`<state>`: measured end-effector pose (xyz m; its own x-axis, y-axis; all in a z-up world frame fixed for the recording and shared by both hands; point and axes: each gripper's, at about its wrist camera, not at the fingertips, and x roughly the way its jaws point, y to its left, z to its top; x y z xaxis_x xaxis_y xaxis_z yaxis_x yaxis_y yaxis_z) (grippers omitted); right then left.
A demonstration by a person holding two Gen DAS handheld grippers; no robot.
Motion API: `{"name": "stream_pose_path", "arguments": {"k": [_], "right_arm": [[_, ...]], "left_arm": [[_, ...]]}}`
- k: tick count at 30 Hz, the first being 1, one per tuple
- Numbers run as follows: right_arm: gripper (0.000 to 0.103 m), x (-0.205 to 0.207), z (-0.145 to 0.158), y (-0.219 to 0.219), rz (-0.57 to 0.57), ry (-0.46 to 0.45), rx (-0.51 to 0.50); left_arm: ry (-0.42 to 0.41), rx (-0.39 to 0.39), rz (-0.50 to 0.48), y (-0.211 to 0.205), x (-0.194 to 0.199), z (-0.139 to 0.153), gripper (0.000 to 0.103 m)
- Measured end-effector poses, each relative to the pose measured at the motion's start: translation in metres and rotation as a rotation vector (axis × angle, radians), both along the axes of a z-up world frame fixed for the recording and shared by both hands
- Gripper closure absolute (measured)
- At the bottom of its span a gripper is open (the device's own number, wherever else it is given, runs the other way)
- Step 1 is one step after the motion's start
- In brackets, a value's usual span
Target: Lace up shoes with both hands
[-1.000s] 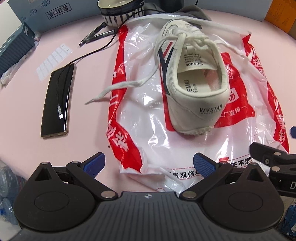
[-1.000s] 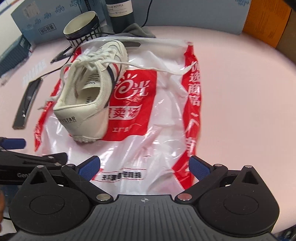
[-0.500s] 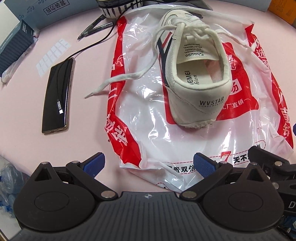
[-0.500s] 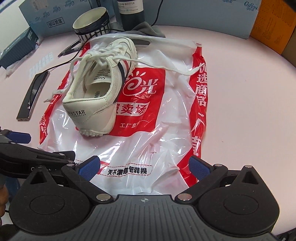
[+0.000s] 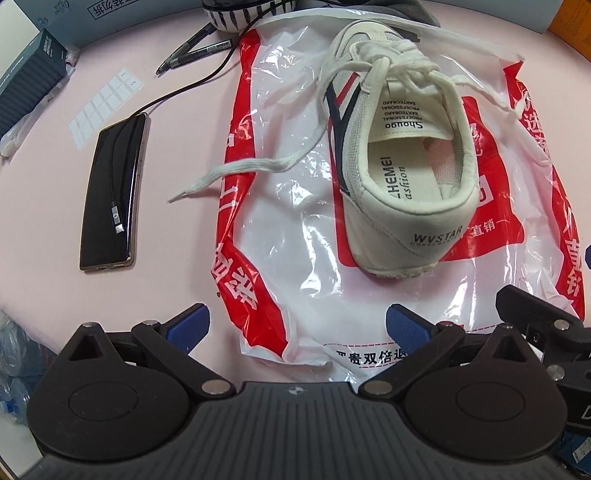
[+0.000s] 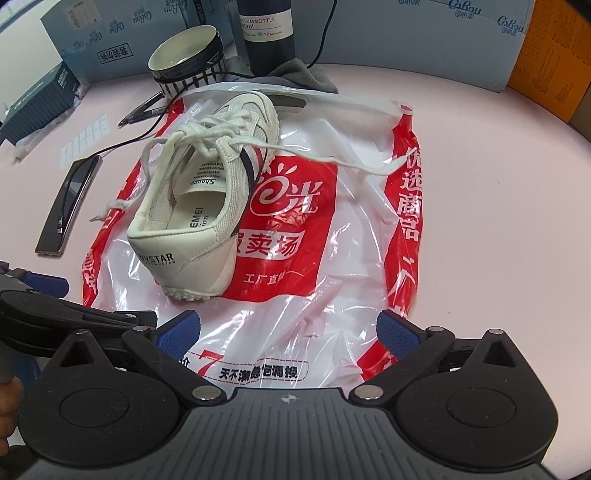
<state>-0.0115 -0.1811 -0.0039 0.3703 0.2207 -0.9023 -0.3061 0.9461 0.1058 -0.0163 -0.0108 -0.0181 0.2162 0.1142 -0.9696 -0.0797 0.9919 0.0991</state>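
While the shoe [image 5: 402, 162] sits mid-bag [image 5: 295, 258], heel toward the cameras, both claws hang spread and empty — left gripper [image 5: 295, 325], right gripper [image 6: 290, 328]. Lace ends trail loose: one [image 5: 236, 173] toward the phone [image 5: 110, 192], the other [image 6: 332, 160] across the bag.

One shoe [image 6: 207, 206], one plastic bag [image 6: 332, 295], one phone [image 5: 110, 192], one bowl [image 6: 188, 59], two pens [image 5: 192, 50], one bottle [image 6: 267, 33].

Glossy plastic bag [image 6: 325, 295], matt cloth shoe [image 6: 207, 206]
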Motion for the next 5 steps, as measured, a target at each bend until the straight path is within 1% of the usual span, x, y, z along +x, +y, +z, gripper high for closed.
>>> {"name": "stream_pose_path", "arguments": {"k": [5], "right_arm": [[0.001,0.0042,-0.0006,-0.0012,-0.008,0.002,0.005]], "left_arm": [[-0.003,-0.006,0.006,0.0005,0.0057,0.0002,0.000]]}}
